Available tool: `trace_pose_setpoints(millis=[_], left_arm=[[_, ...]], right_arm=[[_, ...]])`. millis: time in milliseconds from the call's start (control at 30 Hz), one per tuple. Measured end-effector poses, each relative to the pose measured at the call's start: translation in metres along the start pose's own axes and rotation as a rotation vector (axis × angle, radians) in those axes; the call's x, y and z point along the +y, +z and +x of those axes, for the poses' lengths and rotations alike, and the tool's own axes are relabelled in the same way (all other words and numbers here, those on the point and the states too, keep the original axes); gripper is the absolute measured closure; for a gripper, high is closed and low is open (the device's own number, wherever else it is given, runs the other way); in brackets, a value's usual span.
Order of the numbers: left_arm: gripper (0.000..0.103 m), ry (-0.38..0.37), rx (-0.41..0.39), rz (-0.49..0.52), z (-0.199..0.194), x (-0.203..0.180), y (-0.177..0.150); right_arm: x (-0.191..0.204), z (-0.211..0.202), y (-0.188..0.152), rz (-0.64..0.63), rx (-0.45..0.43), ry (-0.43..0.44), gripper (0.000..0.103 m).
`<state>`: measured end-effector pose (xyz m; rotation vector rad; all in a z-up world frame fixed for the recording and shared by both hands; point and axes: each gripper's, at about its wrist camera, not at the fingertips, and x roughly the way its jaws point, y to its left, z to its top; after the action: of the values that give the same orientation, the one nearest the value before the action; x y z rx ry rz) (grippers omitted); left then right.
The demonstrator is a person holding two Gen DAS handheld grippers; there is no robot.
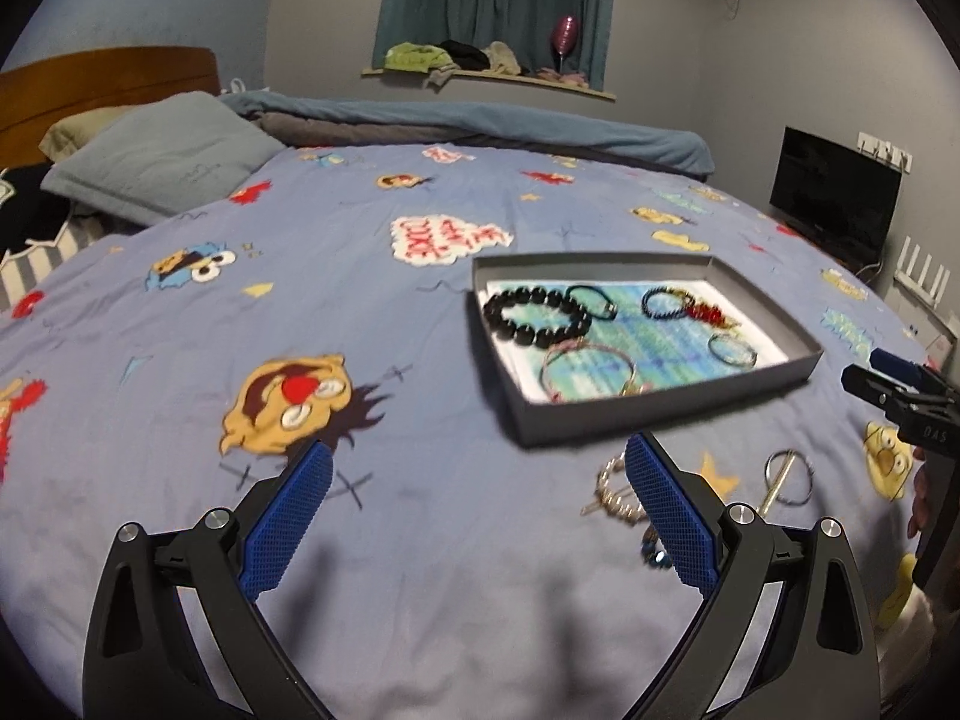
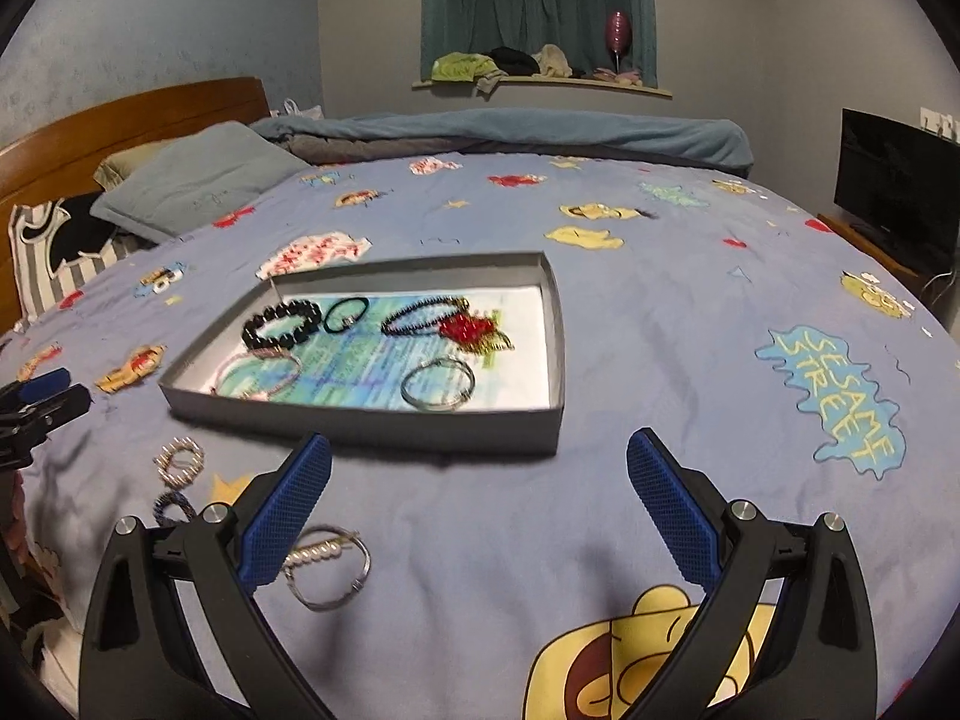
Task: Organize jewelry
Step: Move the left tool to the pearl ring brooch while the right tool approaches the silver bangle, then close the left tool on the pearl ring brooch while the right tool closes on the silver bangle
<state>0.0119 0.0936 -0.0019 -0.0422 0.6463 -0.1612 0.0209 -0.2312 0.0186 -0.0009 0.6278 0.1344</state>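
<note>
Both claws, left point(image 1: 477, 462) and right point(image 2: 478, 456), gape empty, loose bracelets point(image 2: 327, 567) beside them, tray point(image 2: 360, 420) beyond.

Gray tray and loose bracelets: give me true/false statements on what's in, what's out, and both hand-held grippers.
1. The black bead bracelet lies inside the gray tray. True.
2. The left hand-held gripper is shut on a bracelet. False: its jaws stand wide apart, holding nothing.
3. A silver bangle lies on the bedspread, outside the tray. True.
4. The tray holds no jewelry. False: several bracelets lie in it, including a red charm piece.
5. The right hand-held gripper is open. True.
</note>
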Motion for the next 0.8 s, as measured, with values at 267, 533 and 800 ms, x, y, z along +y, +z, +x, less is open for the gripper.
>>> trace_pose_setpoints(millis=[267,533,800], left_arm=[[0.006,-0.028,0.052,0.000,0.007,-0.005,-0.026],[0.006,-0.102,0.078,0.081,0.012,-0.033,-0.034],[0.023,-0.141,0.078,0.177,0.032,-0.063,-0.019]], right_arm=[[0.015,0.007,-0.018,-0.065,0.010,-0.031,0.006],[0.030,0.013,-0.028,-0.113,0.068,0.057,0.006],[0.042,0.018,-0.039,-0.111,0.124,0.143,0.006]])
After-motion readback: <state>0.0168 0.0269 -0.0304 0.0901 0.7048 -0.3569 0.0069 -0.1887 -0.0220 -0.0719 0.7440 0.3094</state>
